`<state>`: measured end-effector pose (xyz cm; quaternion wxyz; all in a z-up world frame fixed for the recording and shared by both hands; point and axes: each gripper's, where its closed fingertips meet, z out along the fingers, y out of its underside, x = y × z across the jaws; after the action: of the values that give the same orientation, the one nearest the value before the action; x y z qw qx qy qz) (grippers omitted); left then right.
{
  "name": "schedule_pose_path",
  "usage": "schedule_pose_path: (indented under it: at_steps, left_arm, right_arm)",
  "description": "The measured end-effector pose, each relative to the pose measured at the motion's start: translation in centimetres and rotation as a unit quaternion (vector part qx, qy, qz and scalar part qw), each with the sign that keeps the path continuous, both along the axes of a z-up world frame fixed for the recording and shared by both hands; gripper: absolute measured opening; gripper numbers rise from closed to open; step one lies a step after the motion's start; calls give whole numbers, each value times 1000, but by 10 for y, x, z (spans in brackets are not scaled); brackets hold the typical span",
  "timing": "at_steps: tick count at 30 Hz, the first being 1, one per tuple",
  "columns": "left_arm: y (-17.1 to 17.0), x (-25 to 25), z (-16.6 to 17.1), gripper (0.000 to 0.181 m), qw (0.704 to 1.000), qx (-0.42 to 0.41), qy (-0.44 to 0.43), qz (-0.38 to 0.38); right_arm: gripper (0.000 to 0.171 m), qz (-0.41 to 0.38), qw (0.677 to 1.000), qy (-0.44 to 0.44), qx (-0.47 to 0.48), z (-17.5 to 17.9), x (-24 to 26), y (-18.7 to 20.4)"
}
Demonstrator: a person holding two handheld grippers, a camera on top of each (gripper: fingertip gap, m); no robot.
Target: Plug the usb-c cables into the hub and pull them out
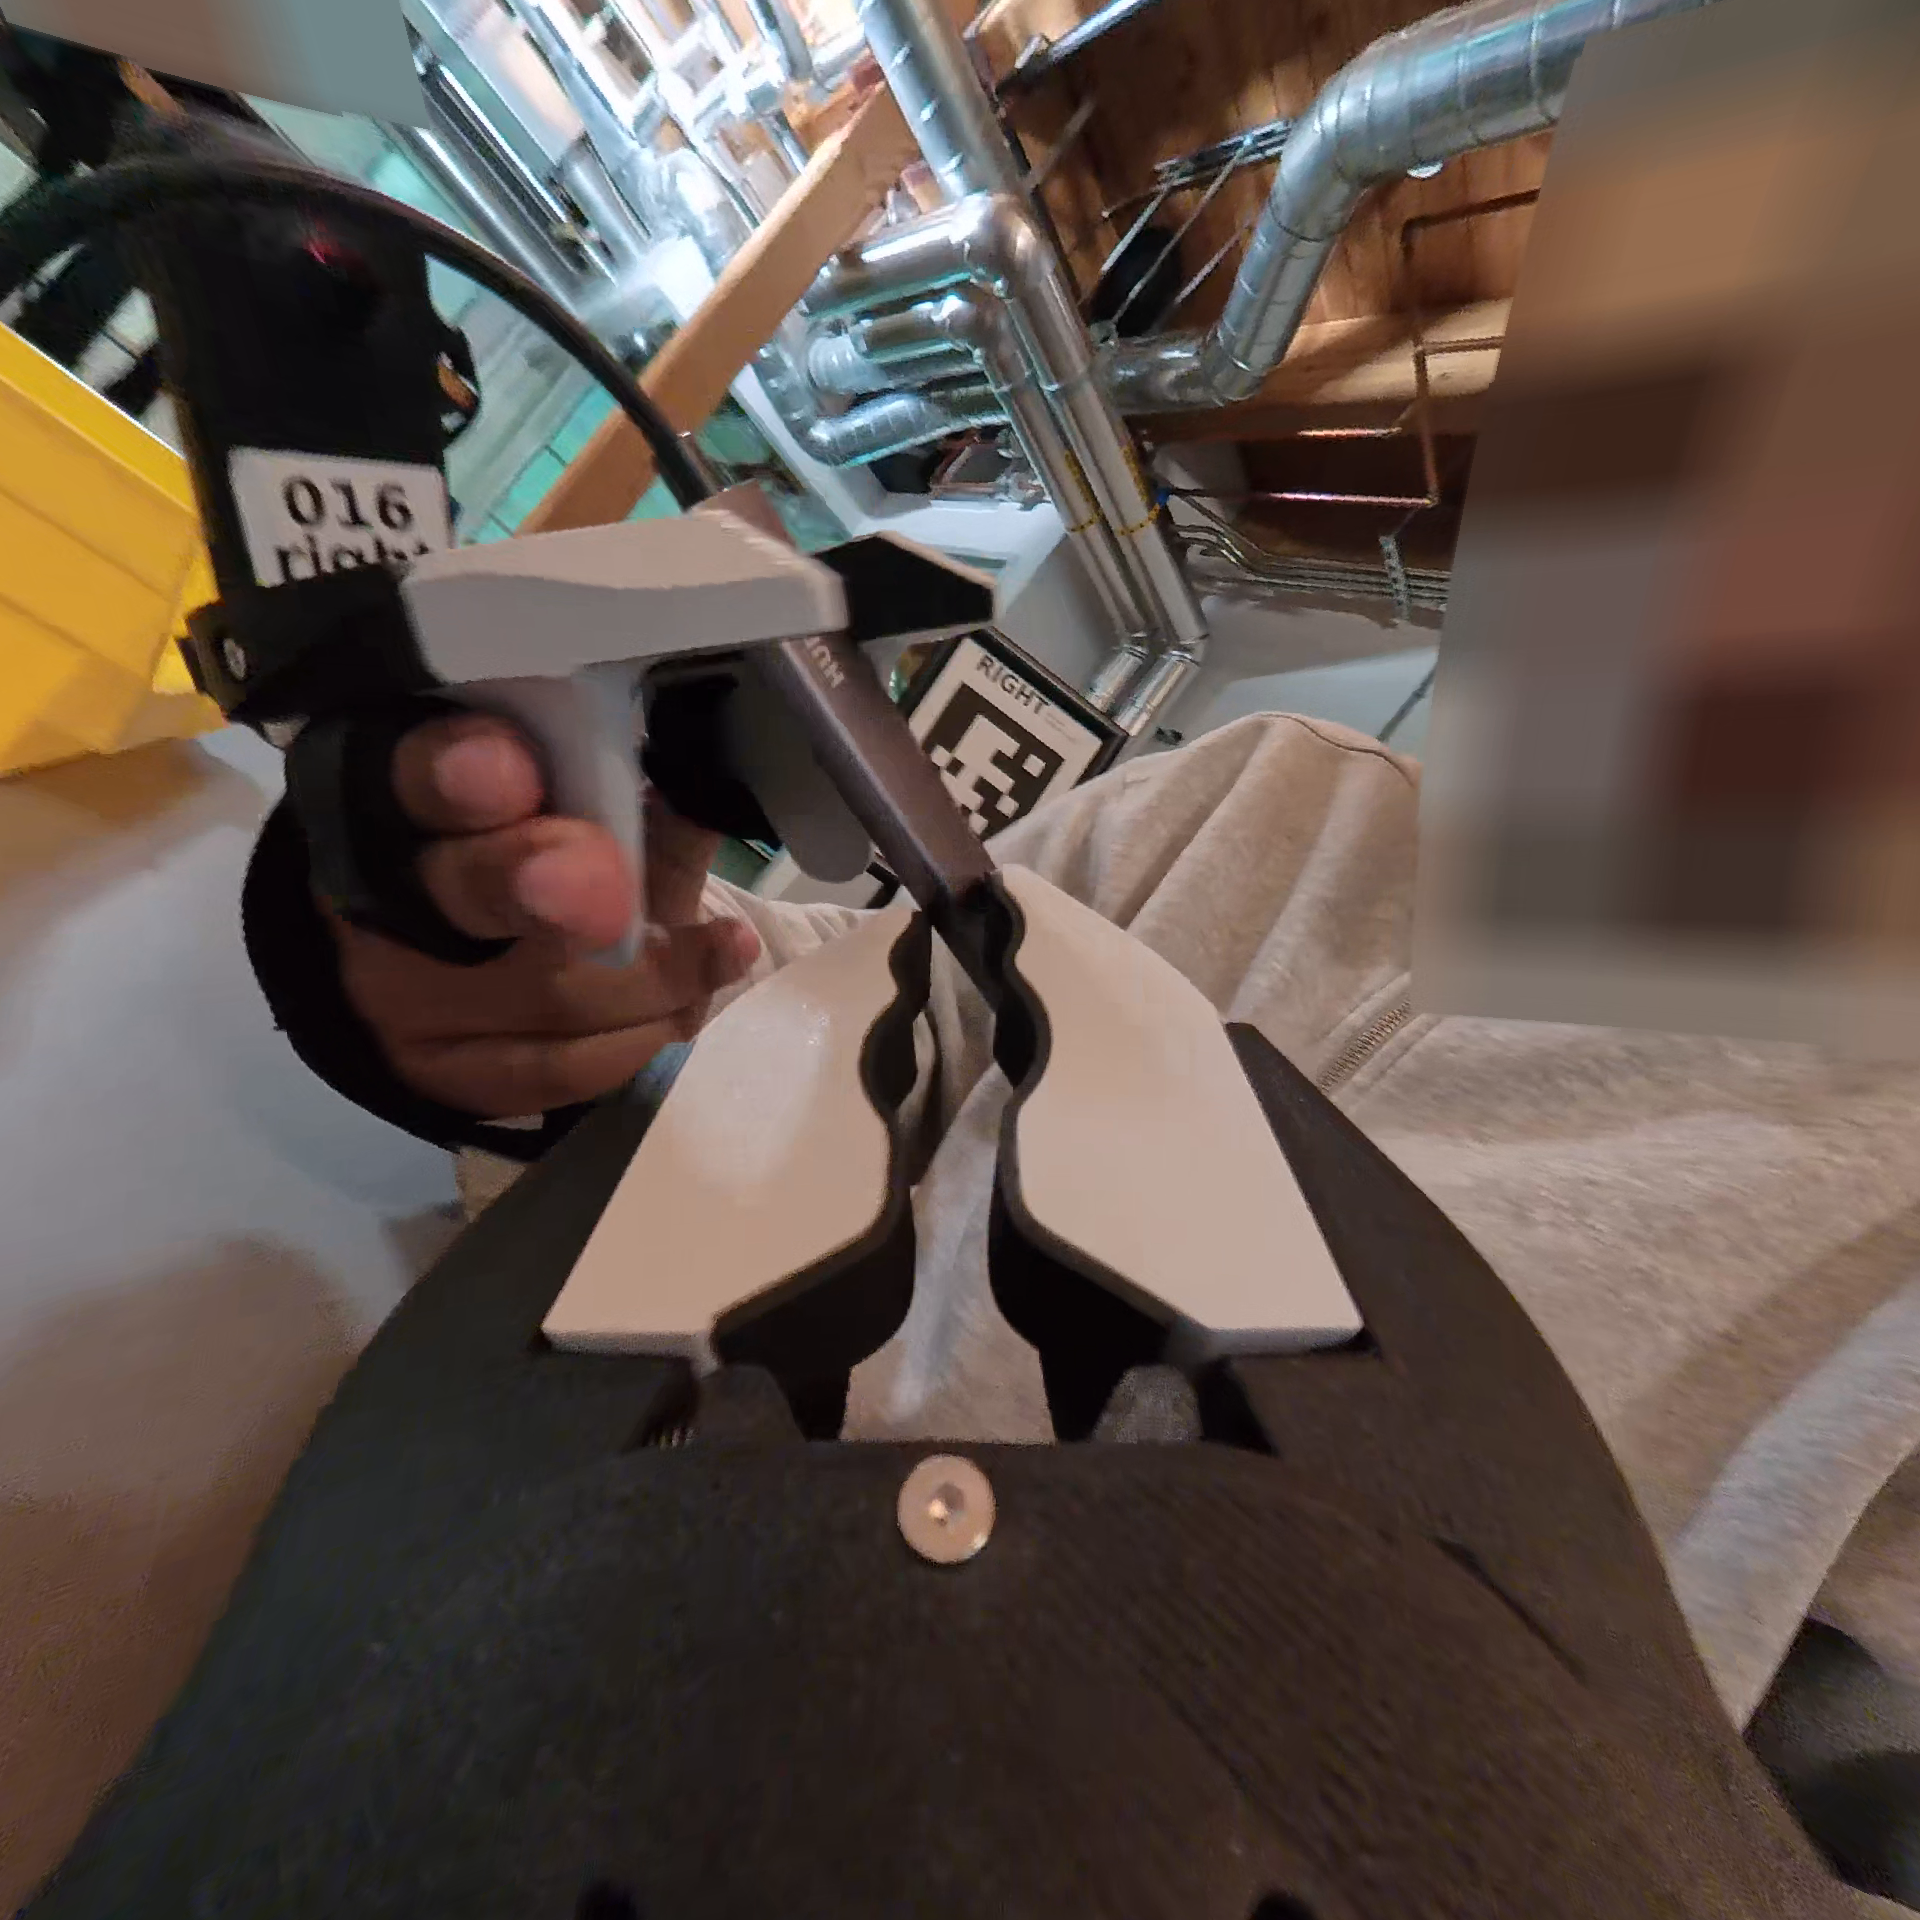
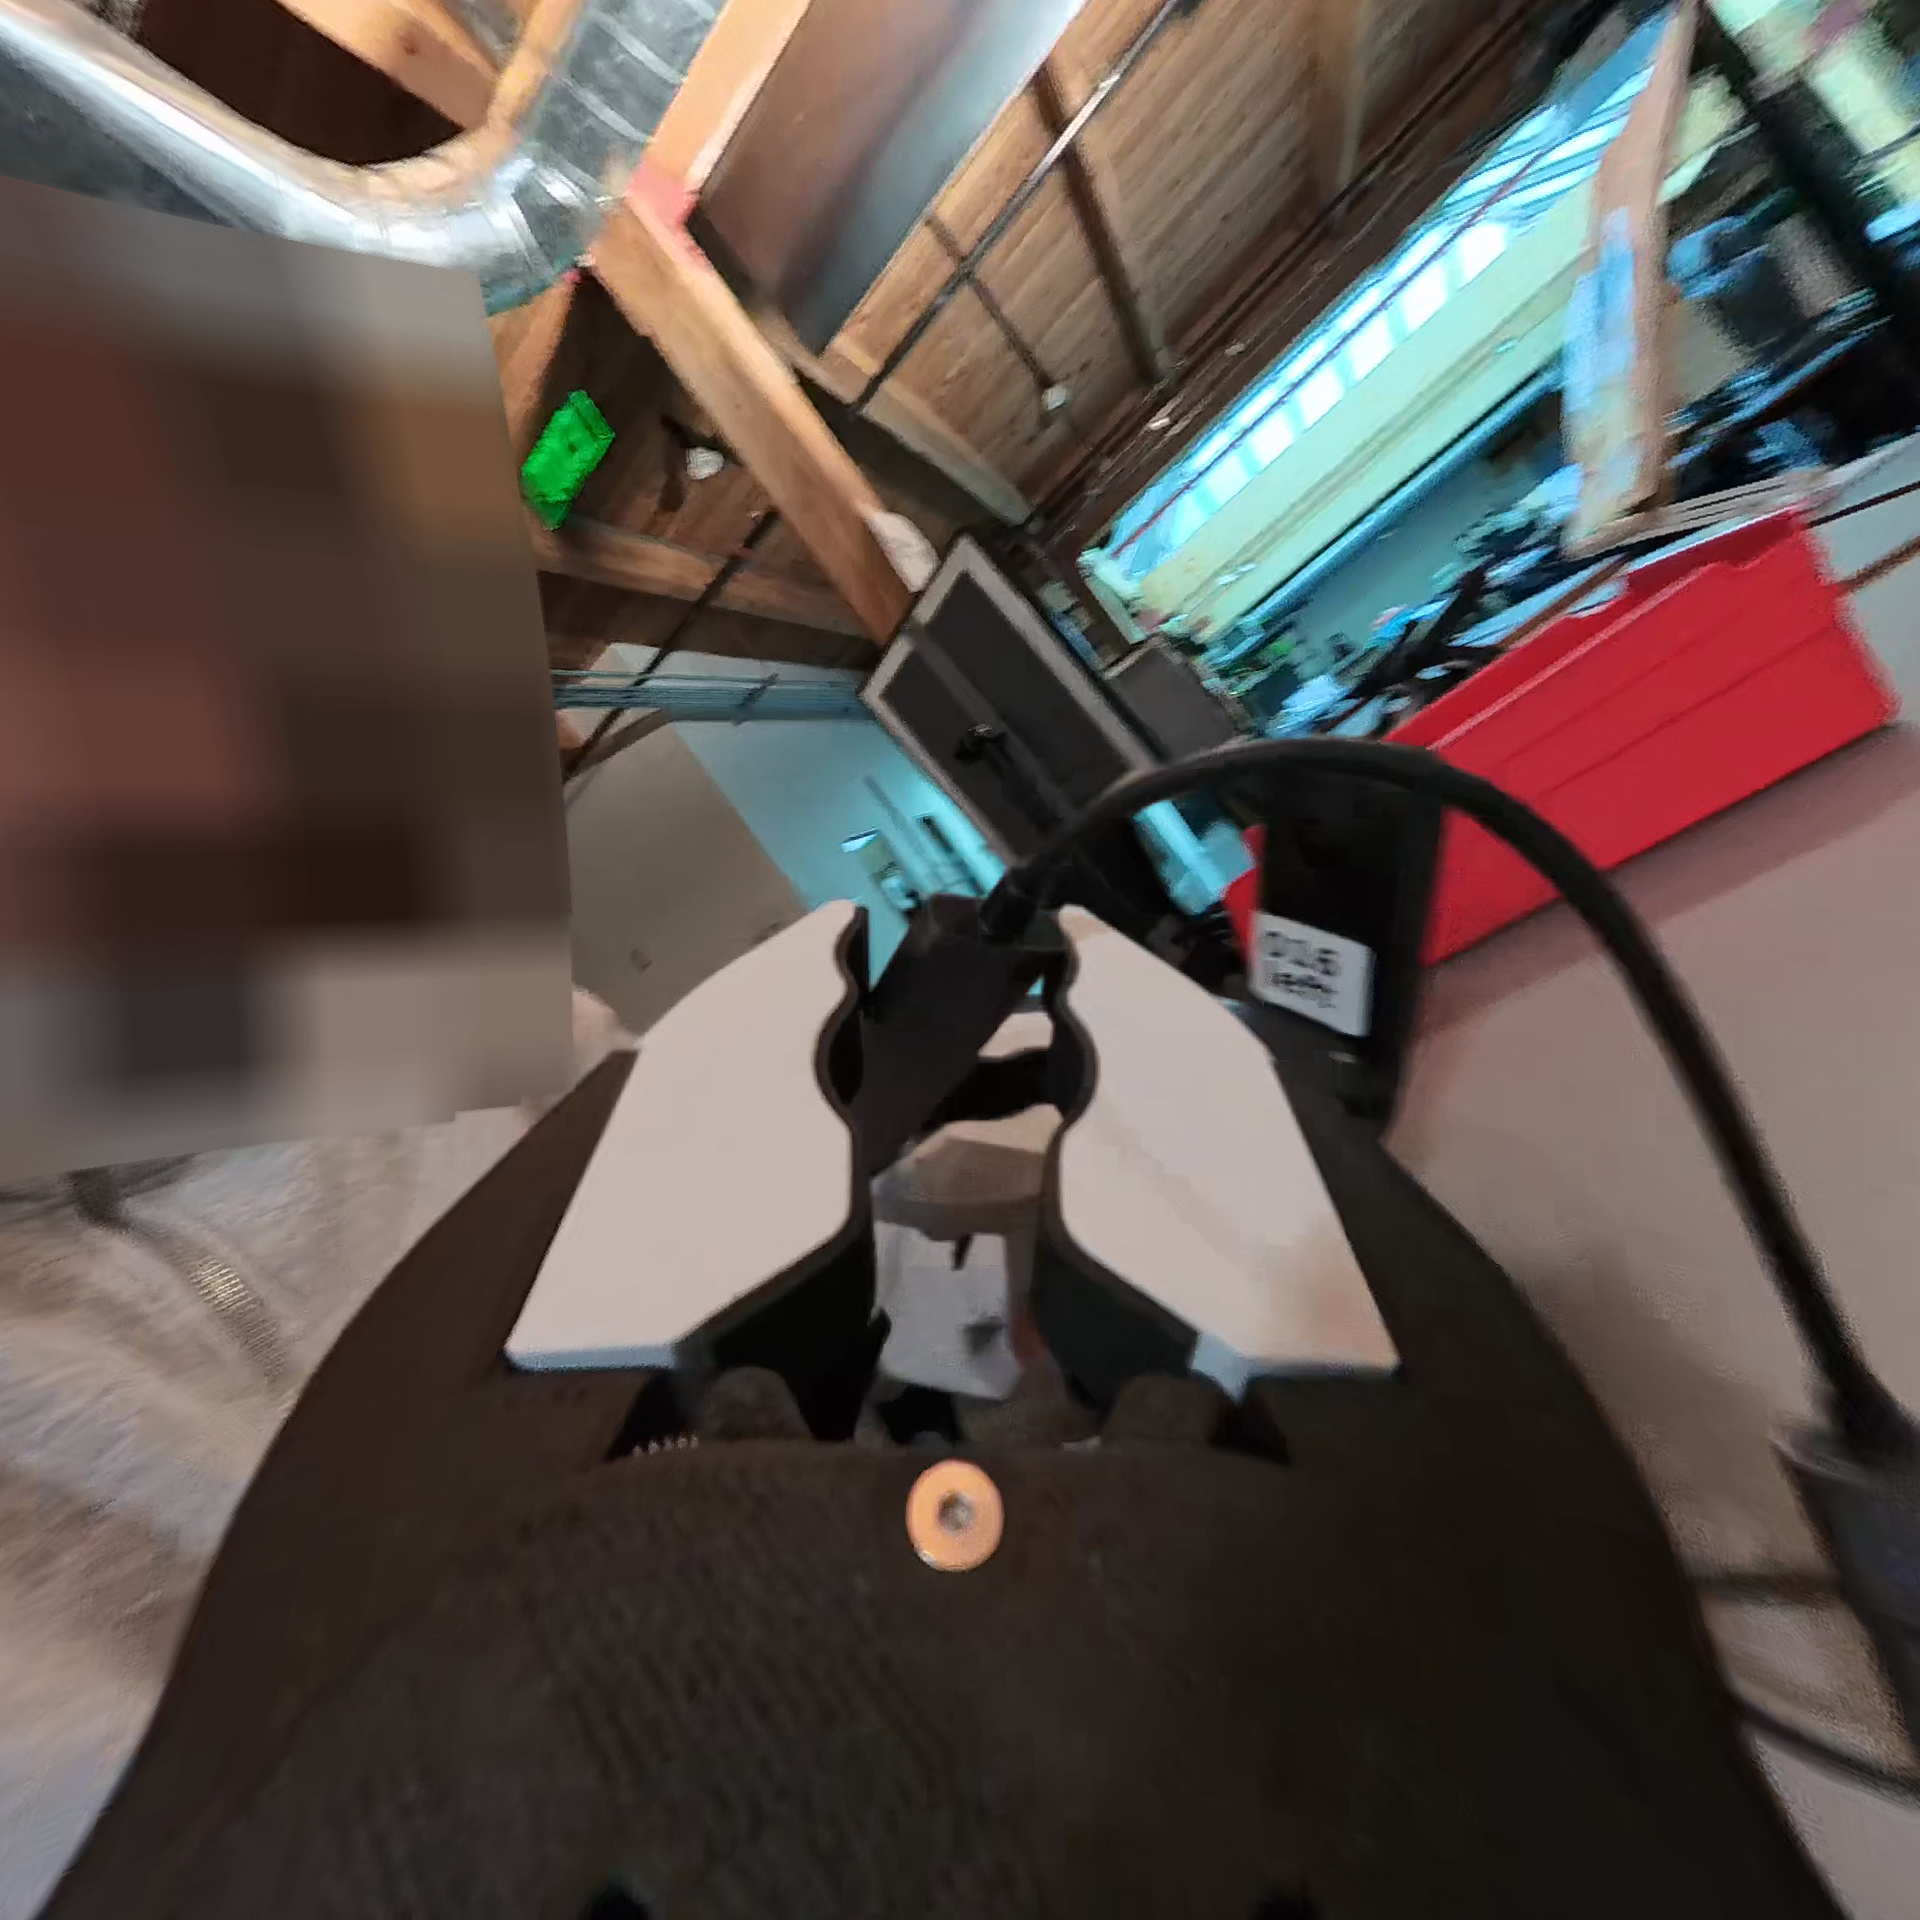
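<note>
Left gripper [image 1: 961, 935] clamped on rigid, light hub [image 1: 862, 748]; right gripper [image 2: 961, 971] clamped around stiff plug end, cable [image 2: 1558, 862] limp.

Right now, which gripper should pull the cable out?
Right, likely. The right gripper closes on the hub at the end where the black cable enters, so the plug is nearest it. The left gripper pinches the hub's opposite end, suited to bracing.

Left tool [image 1: 961, 914] pinches the hub [image 1: 873, 748] end; right tool [image 1: 727, 717] grips it.
</note>
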<state>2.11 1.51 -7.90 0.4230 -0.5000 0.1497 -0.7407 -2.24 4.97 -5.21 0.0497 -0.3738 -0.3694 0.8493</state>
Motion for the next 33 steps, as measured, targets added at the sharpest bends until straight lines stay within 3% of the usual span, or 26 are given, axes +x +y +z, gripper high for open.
schedule_pose_path:
  at_steps: [6,9,11,15,21,24,27,33]
  left_arm:
    - [18,-27,5,9,993,9,17,115]
    - [33,-50,-5,2,976,-4,52,209]
    - [38,-66,-7,0,965,-6,59,257]
    - [40,-74,-8,0,958,-9,69,279]
    - [42,-64,-16,0,961,-17,96,258]
    - [44,-48,-30,0,953,-10,169,249]
    - [44,-30,-42,0,944,5,229,238]
    - [45,-32,-37,0,946,2,208,247]
  right_arm:
    - [45,-114,992,-49,20,-15,-16,27]
    - [56,-156,983,-88,29,-28,-26,37]
    - [53,-169,978,-109,53,-37,-29,37]
    - [48,-161,973,-119,111,-44,-33,21]
    - [44,-143,982,-120,39,-40,-31,27]
    - [26,-150,980,-131,18,-43,-31,36]
    - [20,-156,977,-145,27,-47,-31,39]
    - [20,-146,977,-147,55,-47,-31,31]
